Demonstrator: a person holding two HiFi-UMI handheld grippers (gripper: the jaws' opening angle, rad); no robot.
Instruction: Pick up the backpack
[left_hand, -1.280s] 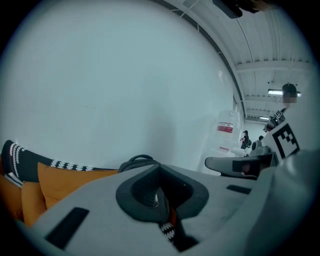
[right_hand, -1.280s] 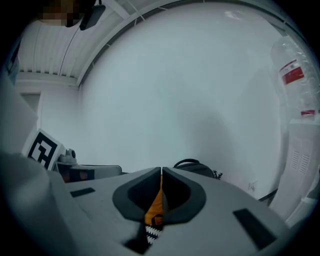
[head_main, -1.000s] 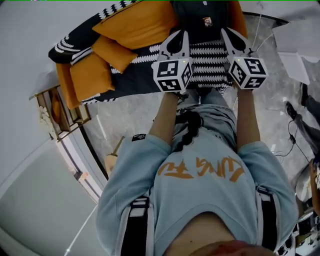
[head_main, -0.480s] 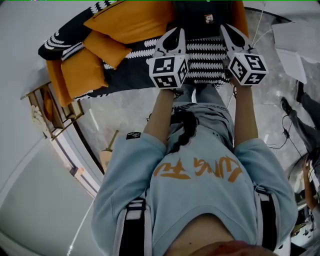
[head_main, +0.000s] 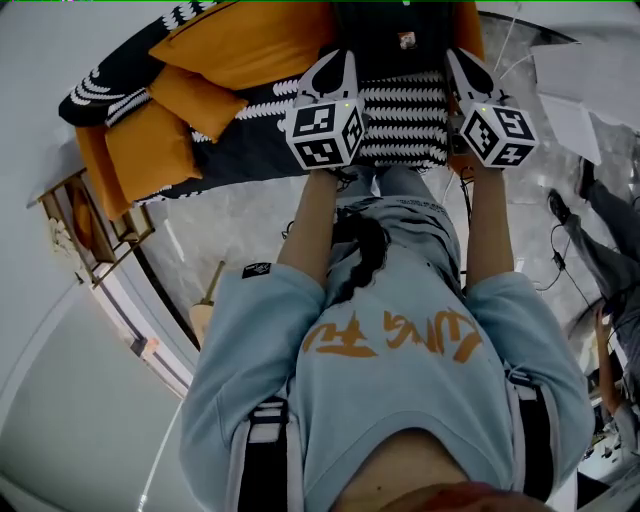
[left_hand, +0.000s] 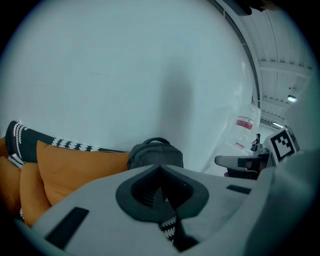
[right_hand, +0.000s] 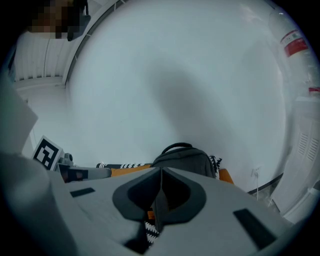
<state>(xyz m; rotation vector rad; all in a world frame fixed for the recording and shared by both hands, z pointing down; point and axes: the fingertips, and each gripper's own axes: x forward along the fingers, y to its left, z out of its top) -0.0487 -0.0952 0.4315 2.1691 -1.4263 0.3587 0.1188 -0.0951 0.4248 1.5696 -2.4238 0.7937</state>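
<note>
Well to the left of the left claw (head_main: 342, 58), big orange fabric cushions (head_main: 250, 45) lean on a sofa covered by a black throw with white zigzag bands (head_main: 405, 120). The left claw is a pale grey two-jaw tool with a marker cube at its rear, held out by a person in a light blue sweatshirt (head_main: 400, 380). Its jaws are pressed together with nothing between them. Ahead of that claw, a dark grey fabric backpack (head_main: 395, 30) with a looped top handle stands upright on the sofa against a pale wall. From above, it sits between the two claw tips. The right claw (head_main: 460, 58) is held level with the left one, side by side with it, and points toward the same backpack. Its jaws are also pressed together and empty. I cannot tell whether either claw touches the backpack.
</note>
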